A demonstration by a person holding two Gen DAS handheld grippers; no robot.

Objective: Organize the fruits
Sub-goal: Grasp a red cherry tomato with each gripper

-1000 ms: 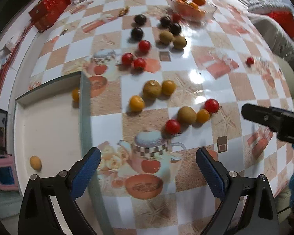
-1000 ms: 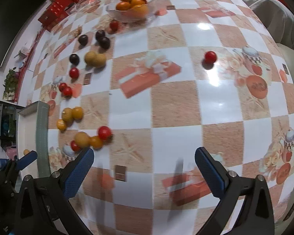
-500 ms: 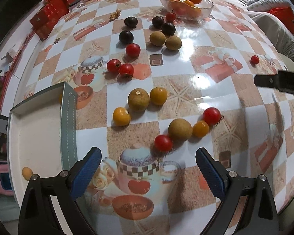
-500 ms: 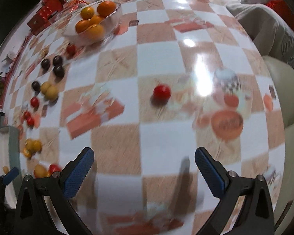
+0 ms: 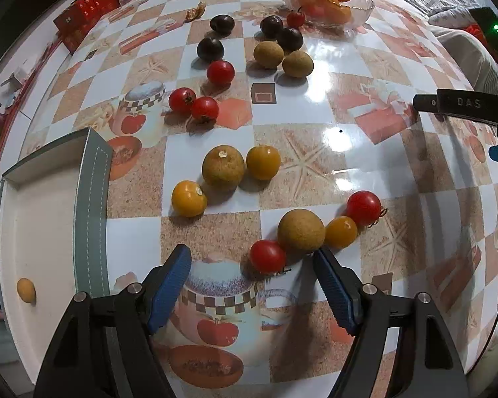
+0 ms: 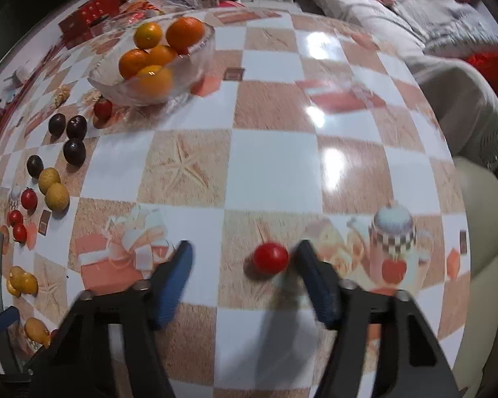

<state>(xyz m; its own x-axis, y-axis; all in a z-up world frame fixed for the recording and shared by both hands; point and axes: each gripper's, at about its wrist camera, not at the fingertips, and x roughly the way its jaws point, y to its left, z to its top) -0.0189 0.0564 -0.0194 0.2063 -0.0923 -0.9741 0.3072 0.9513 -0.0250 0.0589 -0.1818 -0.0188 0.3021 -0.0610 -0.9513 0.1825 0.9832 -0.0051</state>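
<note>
Closing, jaws apart: right claw around lone red tomato; left claw around red tomato, pads clear.

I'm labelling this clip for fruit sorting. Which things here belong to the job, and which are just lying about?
Part of the job:
- red tomato between the open right tool
- red tomato and brown fruit by the left tool
- tray
- glass bowl of oranges

Lying about:
- red boxes
- sofa
</note>
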